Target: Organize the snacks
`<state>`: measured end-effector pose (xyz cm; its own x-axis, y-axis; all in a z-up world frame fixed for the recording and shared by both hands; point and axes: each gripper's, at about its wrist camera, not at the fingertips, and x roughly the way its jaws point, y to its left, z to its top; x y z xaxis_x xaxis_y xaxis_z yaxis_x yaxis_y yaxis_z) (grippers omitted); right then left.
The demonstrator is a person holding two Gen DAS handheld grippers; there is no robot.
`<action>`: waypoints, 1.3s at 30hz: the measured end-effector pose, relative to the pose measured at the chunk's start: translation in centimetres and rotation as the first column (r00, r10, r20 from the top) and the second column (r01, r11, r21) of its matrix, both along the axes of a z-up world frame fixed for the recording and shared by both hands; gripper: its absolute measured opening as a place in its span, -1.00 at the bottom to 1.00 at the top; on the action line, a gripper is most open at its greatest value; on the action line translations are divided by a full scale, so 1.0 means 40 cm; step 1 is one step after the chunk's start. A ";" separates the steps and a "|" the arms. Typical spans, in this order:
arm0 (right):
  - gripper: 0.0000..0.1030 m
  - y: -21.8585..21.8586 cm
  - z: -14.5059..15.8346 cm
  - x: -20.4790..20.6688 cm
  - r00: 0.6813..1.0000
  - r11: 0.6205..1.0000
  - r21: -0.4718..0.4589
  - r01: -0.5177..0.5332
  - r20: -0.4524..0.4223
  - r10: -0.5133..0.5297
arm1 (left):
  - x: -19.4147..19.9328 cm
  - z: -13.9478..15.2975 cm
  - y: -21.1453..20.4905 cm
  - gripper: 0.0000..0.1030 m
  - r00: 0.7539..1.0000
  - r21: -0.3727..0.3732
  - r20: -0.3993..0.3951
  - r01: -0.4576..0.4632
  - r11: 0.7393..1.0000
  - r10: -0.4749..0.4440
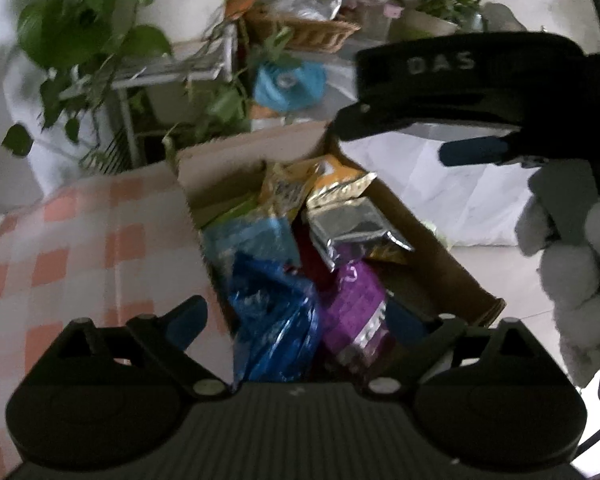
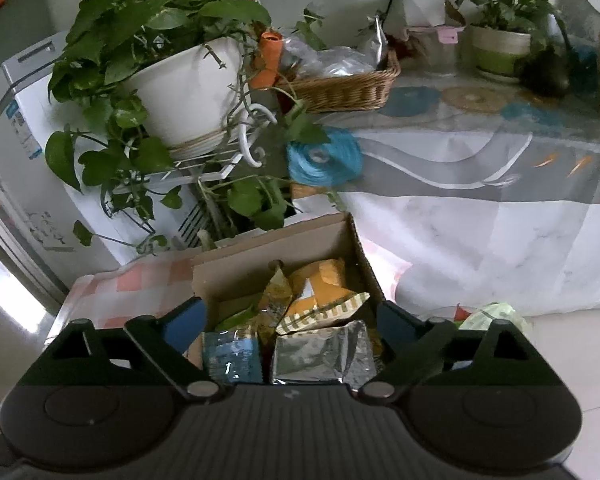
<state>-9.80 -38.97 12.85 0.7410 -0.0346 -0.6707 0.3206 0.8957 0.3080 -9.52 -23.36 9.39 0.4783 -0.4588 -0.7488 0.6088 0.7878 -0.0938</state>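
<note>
Low surface covered with a pink-and-white checked cloth (image 1: 72,248). Open cardboard box (image 1: 220,168) stands on it at the right edge; the rest of the cloth is bare. Behind, a larger table under a white and grey patterned cloth (image 2: 480,208) that hangs to the tiled floor (image 2: 572,352). On this table: wicker basket (image 2: 348,88), potted plants (image 2: 500,52). White metal plant stand (image 2: 220,160) carries a large white pot (image 2: 188,92).

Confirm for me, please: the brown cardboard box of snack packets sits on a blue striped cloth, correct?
Not quite: the brown cardboard box of snack packets sits on an orange-and-white checked cloth, not a blue striped one; the left wrist view shows it.
</note>
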 end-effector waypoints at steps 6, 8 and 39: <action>0.96 0.009 0.000 -0.012 0.999 0.999 -0.051 0.015 -0.046 -0.017 | 0.002 0.005 0.026 0.87 0.998 0.014 -0.040 -0.051 0.999 0.052; 0.99 0.011 0.001 -0.018 0.998 0.998 -0.059 0.017 -0.058 -0.020 | 0.004 0.006 0.030 0.87 0.997 0.026 -0.043 -0.064 0.998 0.065; 1.00 0.074 -0.045 -0.064 0.957 0.968 -0.244 -0.064 -0.289 -0.009 | 0.086 0.066 0.033 0.97 0.995 0.273 0.067 -0.094 0.957 0.079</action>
